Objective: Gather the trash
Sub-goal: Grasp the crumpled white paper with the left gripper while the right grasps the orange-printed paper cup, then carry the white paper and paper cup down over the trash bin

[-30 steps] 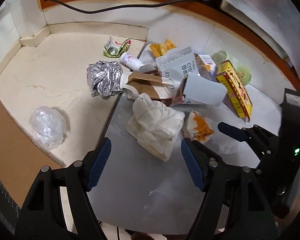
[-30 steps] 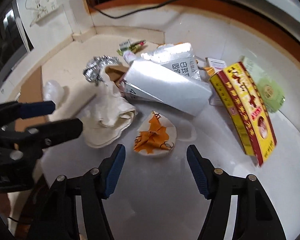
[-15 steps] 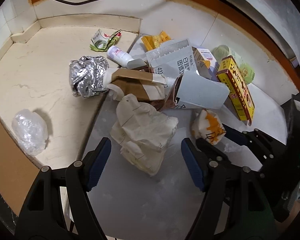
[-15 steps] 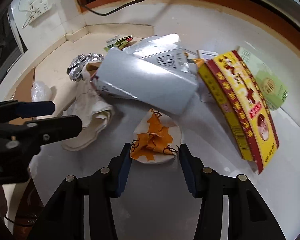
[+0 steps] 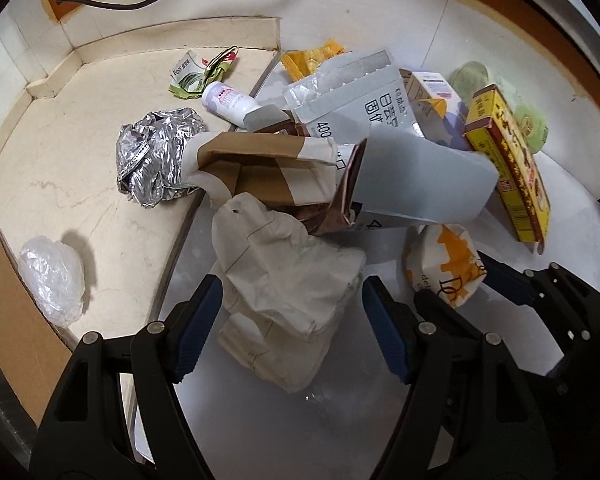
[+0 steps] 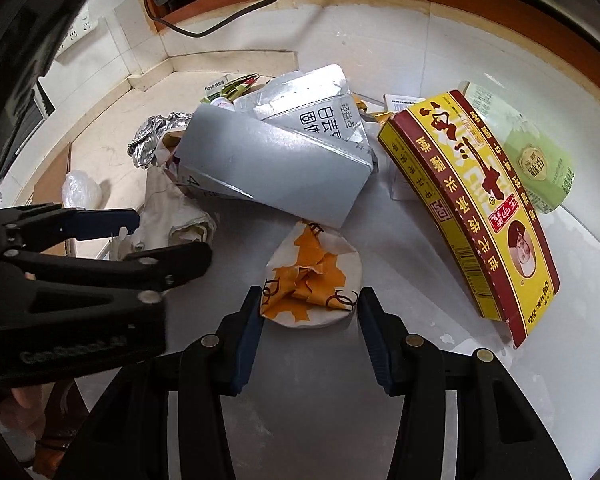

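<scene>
A pile of trash lies on a grey sheet (image 5: pixel 260 420) on the floor. My left gripper (image 5: pixel 292 312) is open, its fingers on either side of a crumpled cream paper bag (image 5: pixel 284 300). My right gripper (image 6: pixel 310 318) is open around a round orange-and-white wrapper (image 6: pixel 312 280), the left pad touching its edge; that wrapper also shows in the left wrist view (image 5: pixel 446 268). Behind lie a grey folded carton (image 6: pixel 272 168), a yellow-and-red box (image 6: pixel 468 200), a brown paper bag (image 5: pixel 260 172) and a foil ball (image 5: pixel 156 160).
A clear plastic wad (image 5: pixel 52 280) lies on the cream floor at left. A small white bottle (image 5: pixel 230 102), a green wrapper (image 5: pixel 204 74) and a pale green packet (image 6: pixel 536 160) lie at the back. A wall with a black cable (image 6: pixel 260 4) bounds the far side.
Both grippers have moved forward and down. The left now straddles the cream paper bag; the right has narrowed and closed in around the orange-and-white wrapper.
</scene>
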`<state>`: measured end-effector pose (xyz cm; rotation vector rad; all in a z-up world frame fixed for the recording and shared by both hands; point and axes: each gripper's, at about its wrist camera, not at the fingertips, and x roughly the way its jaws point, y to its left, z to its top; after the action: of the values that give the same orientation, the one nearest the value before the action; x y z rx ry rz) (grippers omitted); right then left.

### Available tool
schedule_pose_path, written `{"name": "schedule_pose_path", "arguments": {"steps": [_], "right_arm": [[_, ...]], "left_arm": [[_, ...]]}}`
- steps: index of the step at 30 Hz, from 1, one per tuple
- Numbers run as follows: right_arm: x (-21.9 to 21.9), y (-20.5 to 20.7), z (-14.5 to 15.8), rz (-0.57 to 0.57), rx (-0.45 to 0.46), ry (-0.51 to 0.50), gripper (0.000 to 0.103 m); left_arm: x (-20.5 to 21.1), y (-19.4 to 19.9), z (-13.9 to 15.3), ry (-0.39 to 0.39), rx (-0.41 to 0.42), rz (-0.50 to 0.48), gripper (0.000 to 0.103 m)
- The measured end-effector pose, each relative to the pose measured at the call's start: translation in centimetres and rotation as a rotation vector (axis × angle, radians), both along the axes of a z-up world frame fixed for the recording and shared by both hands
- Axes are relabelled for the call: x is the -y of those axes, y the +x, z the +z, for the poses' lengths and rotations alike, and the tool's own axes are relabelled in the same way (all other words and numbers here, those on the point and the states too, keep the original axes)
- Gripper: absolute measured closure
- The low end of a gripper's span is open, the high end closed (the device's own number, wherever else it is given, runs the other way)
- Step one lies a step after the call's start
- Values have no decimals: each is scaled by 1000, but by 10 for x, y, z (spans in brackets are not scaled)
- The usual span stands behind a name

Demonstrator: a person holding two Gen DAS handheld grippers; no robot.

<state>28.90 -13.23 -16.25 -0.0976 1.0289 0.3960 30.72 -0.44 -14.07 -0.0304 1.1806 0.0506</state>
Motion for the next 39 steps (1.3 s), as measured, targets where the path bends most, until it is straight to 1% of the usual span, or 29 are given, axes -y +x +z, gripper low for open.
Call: {"name": "schedule_pose_path", "arguments": {"steps": [1, 2, 4, 5, 6, 7, 8, 10, 13, 17, 24, 32, 36, 39], "right_arm": [[0, 0, 0, 0, 1, -1, 56], [-1, 0, 0, 0, 2, -2, 56], [-1, 0, 0, 1, 4, -3, 56], [-2, 1, 0, 0, 4, -2, 56], [-2, 1, 0, -1, 3, 0, 56], [-2, 1, 0, -4, 3, 4, 56], [-2, 1, 0, -5, 2, 6, 56], [-1, -1, 0, -10, 6, 7, 56], [-1, -6, 2, -12, 17, 10, 56], [-1, -12, 7, -23, 26, 17, 56], [2, -35, 22, -48, 43, 37, 56], [3, -86, 53, -83, 71, 68, 56], [-3, -122, 67, -104, 74, 86, 56], [-8, -157, 75, -126, 77, 102, 56]], "left_arm": [[0, 1, -2, 3, -1, 1, 36], [-1, 1, -4, -1, -2, 3, 43], [-2, 0, -5, -18, 4, 4, 45], [-3, -1, -4, -22, 14, 2, 50], [-3, -3, -3, -23, 23, -3, 52], [-2, -5, -1, -23, 35, -9, 60], [-2, -7, 0, -26, 43, -15, 64], [-2, -11, 1, -30, 51, -20, 66], [-3, -18, 2, -29, 59, -27, 68], [-11, -31, 9, -52, 66, -31, 69], [-20, -63, 40, -91, 107, -60, 69], [-33, -138, 83, -120, 159, -121, 69], [-40, -178, 96, -126, 177, -154, 69], [-45, -210, 102, -128, 189, -179, 69]]}}
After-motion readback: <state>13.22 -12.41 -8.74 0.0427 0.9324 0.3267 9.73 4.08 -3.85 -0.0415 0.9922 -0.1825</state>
